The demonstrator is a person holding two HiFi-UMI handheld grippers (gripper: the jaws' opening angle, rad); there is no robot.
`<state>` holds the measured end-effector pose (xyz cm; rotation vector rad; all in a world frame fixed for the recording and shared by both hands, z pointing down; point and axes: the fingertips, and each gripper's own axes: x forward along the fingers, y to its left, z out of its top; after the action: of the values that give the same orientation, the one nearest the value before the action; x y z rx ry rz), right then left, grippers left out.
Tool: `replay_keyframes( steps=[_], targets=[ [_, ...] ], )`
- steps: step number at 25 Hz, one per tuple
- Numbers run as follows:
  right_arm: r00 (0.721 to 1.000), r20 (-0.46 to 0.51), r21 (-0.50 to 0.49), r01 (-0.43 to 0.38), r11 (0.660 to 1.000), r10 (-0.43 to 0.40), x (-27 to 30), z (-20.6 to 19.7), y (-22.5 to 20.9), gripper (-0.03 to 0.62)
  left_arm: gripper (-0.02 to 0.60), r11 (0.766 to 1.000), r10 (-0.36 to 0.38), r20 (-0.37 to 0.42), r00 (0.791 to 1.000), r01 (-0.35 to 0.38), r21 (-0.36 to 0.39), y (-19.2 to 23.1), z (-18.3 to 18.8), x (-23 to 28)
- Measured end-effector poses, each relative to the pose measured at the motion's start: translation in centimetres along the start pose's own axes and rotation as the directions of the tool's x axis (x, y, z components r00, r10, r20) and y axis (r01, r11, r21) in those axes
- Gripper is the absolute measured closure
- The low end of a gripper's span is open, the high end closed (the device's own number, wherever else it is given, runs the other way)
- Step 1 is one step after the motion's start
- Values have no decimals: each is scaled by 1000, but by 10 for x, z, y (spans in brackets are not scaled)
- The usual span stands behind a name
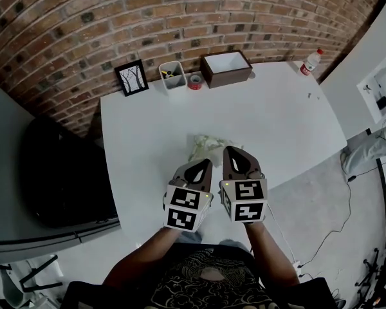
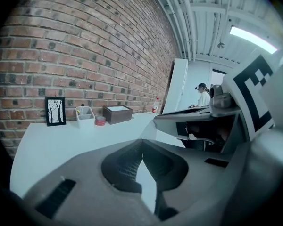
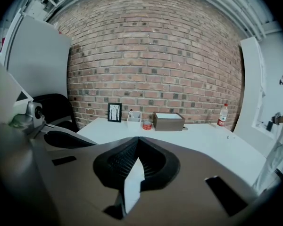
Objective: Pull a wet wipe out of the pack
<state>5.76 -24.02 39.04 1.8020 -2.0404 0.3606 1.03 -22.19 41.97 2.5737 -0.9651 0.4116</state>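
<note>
Head view: looks steeply down on a white tabletop (image 1: 148, 140) set against a red brick wall (image 1: 116, 24), with both grippers held side by side near its front edge.
Wet wipe pack: a pale, crumpled, soft wet wipe pack (image 1: 204, 145) lies flat on the tabletop near the front edge, at the tips of both grippers and partly hidden by them.
Pack axis: its long side seems to run left to right across the tabletop; which way its opening faces cannot be made out.
Left gripper: the left gripper (image 1: 204, 164) points away from the person toward the wall, its tip over the pack's near left part; contact cannot be judged.
Left jaws: in the left gripper view they meet tip to tip, with only a sliver of white tabletop showing behind the tips, and hold nothing.
Right gripper: the right gripper (image 1: 234, 152) lies parallel to the left gripper, its tip over the pack's right part.
Right jaws: in the right gripper view they are closed at the tips in the same way, with nothing between them.
Back row, left to right: a black-framed picture of bare trees (image 1: 131, 77), a white square pen holder (image 1: 172, 76), a red tape roll (image 1: 195, 81), and a dark brown open box with a white inside (image 1: 226, 68).
Far right corner: a clear plastic bottle with a red cap (image 1: 312, 61) stands well apart from the row.
Left of the tabletop: a black chair (image 1: 58, 166).
</note>
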Motion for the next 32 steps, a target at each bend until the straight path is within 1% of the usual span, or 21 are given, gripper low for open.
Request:
replay_keyframes(
  steps=[9, 13, 19, 25, 32],
  targets=[
    [998, 46, 1, -32, 1000, 31, -29, 3, -3, 579, 571, 999, 45, 17, 999, -46, 16, -15, 0, -15],
    [996, 66, 10, -60, 998, 59, -42, 3, -7, 579, 570, 997, 79, 21, 997, -80, 17, -23, -1, -19],
    [990, 88, 9, -111, 994, 110, -62, -3, -15, 579, 571, 992, 122, 28, 992, -123, 9, -45, -6, -20],
    [979, 100, -2, -177, 984, 177, -80, -12, -22, 579, 571, 982, 189, 48, 981, -189, -17, -63, -10, -22],
    [965, 107, -14, -239, 971, 239, -93, -24, -25, 579, 571, 966, 258, 79, 963, -256, -28, -79, -12, -29]
  ],
)
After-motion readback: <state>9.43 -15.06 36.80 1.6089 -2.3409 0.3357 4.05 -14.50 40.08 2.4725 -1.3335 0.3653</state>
